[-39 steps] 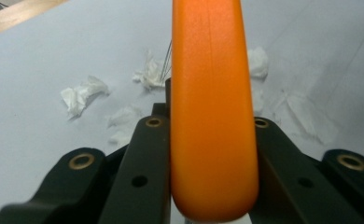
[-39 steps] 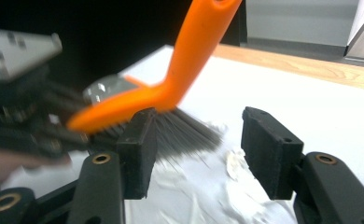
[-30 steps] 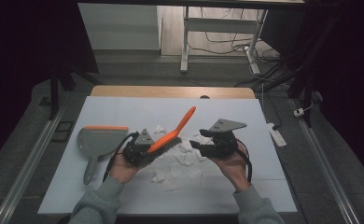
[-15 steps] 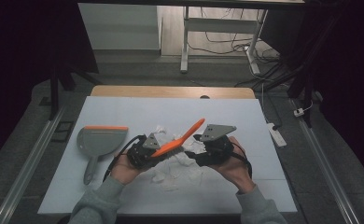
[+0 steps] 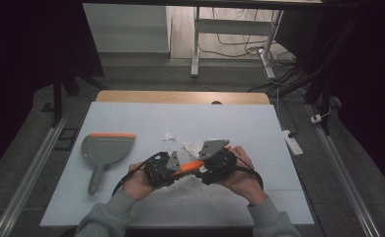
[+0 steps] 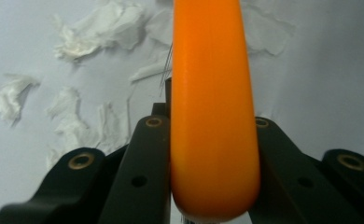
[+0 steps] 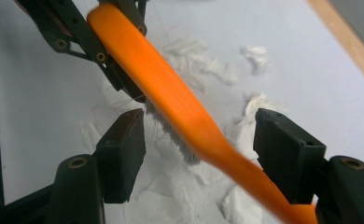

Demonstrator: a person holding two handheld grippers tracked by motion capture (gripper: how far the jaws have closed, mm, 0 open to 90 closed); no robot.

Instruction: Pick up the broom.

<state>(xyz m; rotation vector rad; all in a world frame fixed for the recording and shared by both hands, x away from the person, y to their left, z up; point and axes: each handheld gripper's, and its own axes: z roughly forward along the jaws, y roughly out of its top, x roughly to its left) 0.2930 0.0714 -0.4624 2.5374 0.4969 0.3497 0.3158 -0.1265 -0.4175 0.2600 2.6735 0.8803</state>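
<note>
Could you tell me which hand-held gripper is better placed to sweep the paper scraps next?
Left: the left hand-held gripper is shut on the orange brush; the right hand-held gripper stands open around it.

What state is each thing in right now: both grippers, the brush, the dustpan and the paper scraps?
Left gripper: shut on the brush handle.
Right gripper: open, jaws just opening, brush between them untouched.
Brush: off the table, held by the left gripper, bristles down.
Dustpan: flat on the table, left of the hands, untouched.
Paper scraps: loose on the table, not yet swept.
</note>
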